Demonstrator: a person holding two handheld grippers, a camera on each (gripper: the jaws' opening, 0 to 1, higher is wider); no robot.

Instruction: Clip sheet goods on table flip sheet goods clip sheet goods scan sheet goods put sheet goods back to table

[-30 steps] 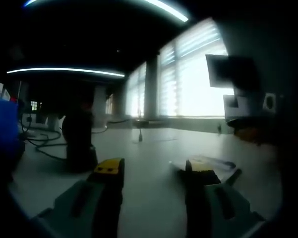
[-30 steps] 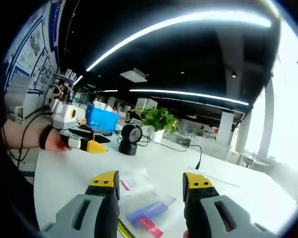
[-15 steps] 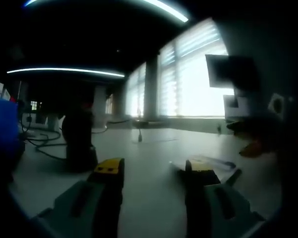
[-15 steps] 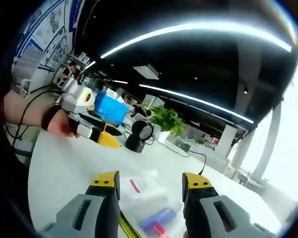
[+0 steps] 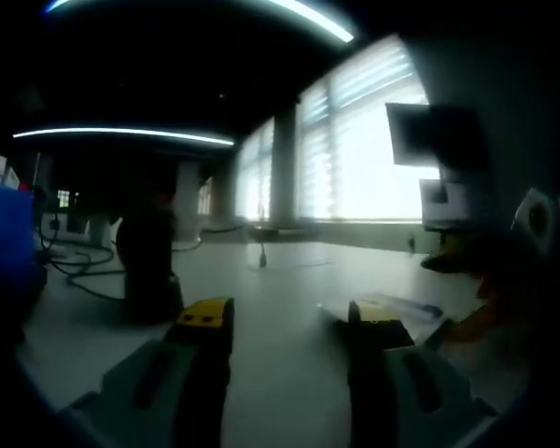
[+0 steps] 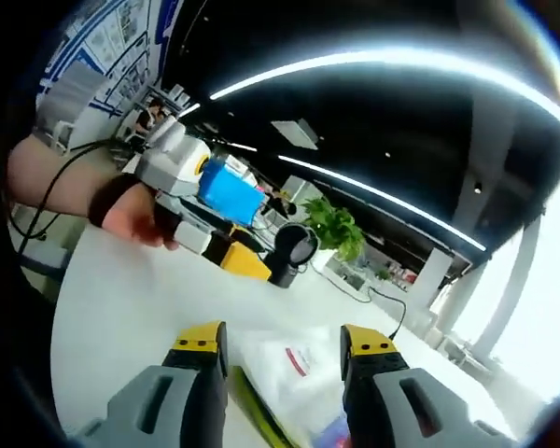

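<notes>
The sheet goods, a flat clear bag (image 6: 294, 366) with a red-and-white label, lie on the white table (image 6: 131, 308) just beyond my right gripper (image 6: 283, 343). Its yellow-tipped jaws stand open, one on each side of the bag's near end, with nothing held. In the left gripper view the same bag (image 5: 392, 306) lies flat behind the right jaw of my left gripper (image 5: 289, 315), which is open and empty, low over the table. A hand (image 6: 135, 213) holds the left gripper (image 6: 241, 261) at the table's left. The right gripper (image 5: 459, 285) shows dimly at the right edge.
A dark round scanner on a stand (image 6: 294, 250) rises behind the bag; in the left gripper view the scanner (image 5: 149, 271) stands left of the jaws, with cables (image 5: 84, 271) beside it. A blue box (image 6: 229, 191) and a green plant (image 6: 336, 229) sit farther back. Bright windows (image 5: 364, 149) lie ahead.
The right gripper view has dropped and swung toward the bag, which now sits closer between its jaws. In the left gripper view the right gripper has come lower at the right edge.
</notes>
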